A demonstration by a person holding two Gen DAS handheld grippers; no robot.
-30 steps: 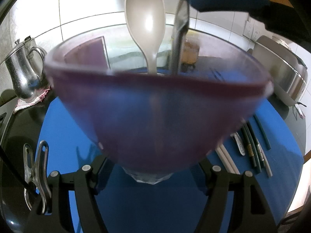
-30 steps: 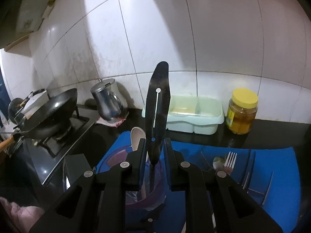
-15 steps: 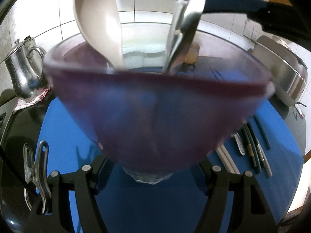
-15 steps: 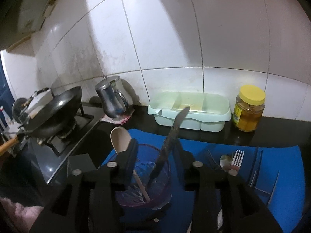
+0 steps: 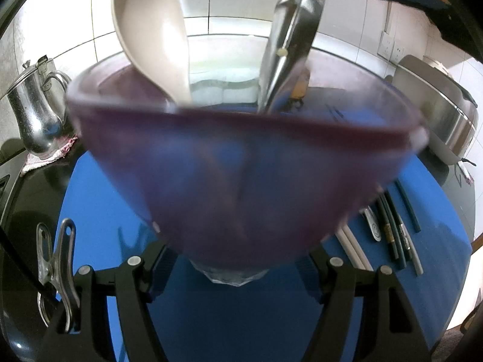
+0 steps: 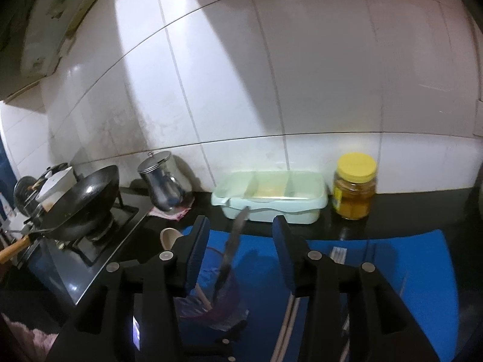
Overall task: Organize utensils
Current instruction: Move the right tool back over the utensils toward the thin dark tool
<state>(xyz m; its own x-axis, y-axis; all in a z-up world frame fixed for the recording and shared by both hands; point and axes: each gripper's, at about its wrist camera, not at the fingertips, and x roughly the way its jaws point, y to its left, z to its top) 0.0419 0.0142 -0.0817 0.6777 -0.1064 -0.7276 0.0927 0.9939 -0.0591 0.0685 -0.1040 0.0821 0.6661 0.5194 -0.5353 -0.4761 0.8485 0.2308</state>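
While your left hand-held gripper (image 5: 232,274) clamped the purple glass cup (image 5: 241,175) at its base on the blue mat (image 5: 99,211), your right hand-held gripper (image 6: 241,238) stood above it with its jaws apart, having just been opening, and nothing pressed between its pads. The butter knife (image 5: 289,42) you had let go leaned in the cup, blade up, tilted toward the wall; from the right wrist view it (image 6: 232,247) showed in the gap between your fingers without touching either. A beige plastic spoon (image 5: 151,30) leaned in the same cup on the other side, bowl up.

On the mat to the right of the cup lay the rest of the utensils: dark green chopsticks (image 5: 392,220), white chopsticks (image 5: 353,247) and a metal handle (image 5: 372,223) bearing a small stamped mark too blurred to read. A fork (image 6: 338,253) lay there too. Behind the mat on the dark surface (image 6: 407,211) stood a pale green divided container (image 6: 271,196), a yellow-lidded jar (image 6: 354,187) whose yellow label you could not have read, and a steel jug (image 6: 164,184) beside the wok (image 6: 81,202).
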